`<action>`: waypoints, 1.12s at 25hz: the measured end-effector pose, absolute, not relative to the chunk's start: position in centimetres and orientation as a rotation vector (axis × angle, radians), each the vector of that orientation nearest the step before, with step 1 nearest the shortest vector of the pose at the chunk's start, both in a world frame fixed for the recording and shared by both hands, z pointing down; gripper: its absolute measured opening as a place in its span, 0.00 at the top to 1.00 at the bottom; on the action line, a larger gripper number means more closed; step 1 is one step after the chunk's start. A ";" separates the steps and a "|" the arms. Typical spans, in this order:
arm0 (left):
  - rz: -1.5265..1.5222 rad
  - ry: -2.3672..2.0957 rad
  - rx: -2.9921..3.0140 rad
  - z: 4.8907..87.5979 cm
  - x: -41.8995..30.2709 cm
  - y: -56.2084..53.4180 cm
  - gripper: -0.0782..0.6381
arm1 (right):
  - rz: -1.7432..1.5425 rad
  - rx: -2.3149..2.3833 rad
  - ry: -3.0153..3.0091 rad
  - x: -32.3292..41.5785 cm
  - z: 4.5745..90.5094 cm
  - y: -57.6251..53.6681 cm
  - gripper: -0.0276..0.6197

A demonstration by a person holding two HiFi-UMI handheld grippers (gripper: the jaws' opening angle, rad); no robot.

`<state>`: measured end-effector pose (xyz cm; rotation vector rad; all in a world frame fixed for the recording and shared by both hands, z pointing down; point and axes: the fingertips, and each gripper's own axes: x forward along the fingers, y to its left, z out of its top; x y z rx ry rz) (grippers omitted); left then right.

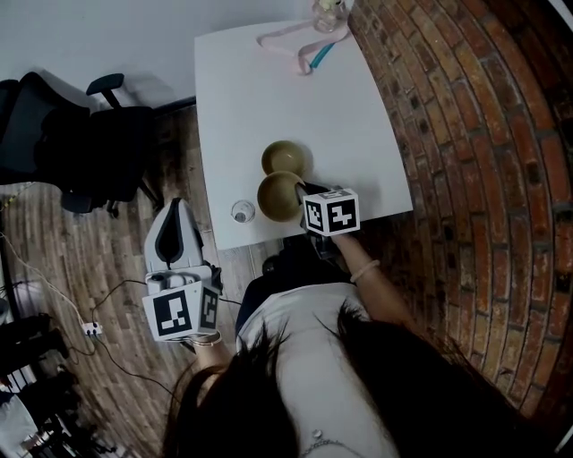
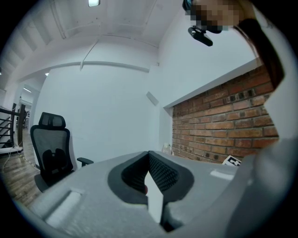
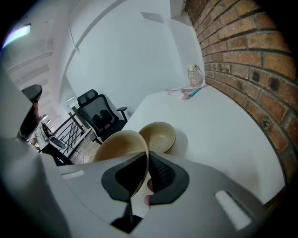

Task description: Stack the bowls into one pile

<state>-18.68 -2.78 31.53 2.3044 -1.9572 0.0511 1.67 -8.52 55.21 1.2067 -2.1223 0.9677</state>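
Two tan bowls sit side by side on the white table (image 1: 358, 116). The far bowl (image 1: 286, 158) (image 3: 159, 136) rests flat. The near bowl (image 1: 278, 196) (image 3: 116, 144) is tilted, and my right gripper (image 1: 303, 199) (image 3: 148, 160) is shut on its rim at the right side. The two bowls touch or nearly touch. My left gripper (image 1: 176, 210) (image 2: 149, 174) hangs off the table's left side over the wooden floor, shut with nothing in it, aimed at the far wall.
A small clear glass (image 1: 243, 211) stands near the table's front left corner. A pink hanger (image 1: 300, 40), a teal object (image 1: 320, 54) and a glass jar (image 1: 328, 13) lie at the far end. A brick wall (image 1: 483, 134) borders the right; an office chair (image 1: 81, 143) stands left.
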 end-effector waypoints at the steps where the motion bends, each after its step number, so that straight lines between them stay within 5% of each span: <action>1: 0.050 -1.954 2.309 31.5 -18.5 -2.9 0.89 | 0.967 1.212 -2.120 1.8 55.2 -8.6 0.92; 28: 0.030 -1.950 2.320 31.2 -16.9 -6.4 0.89 | 0.963 1.233 -2.137 3.4 54.2 -12.9 0.92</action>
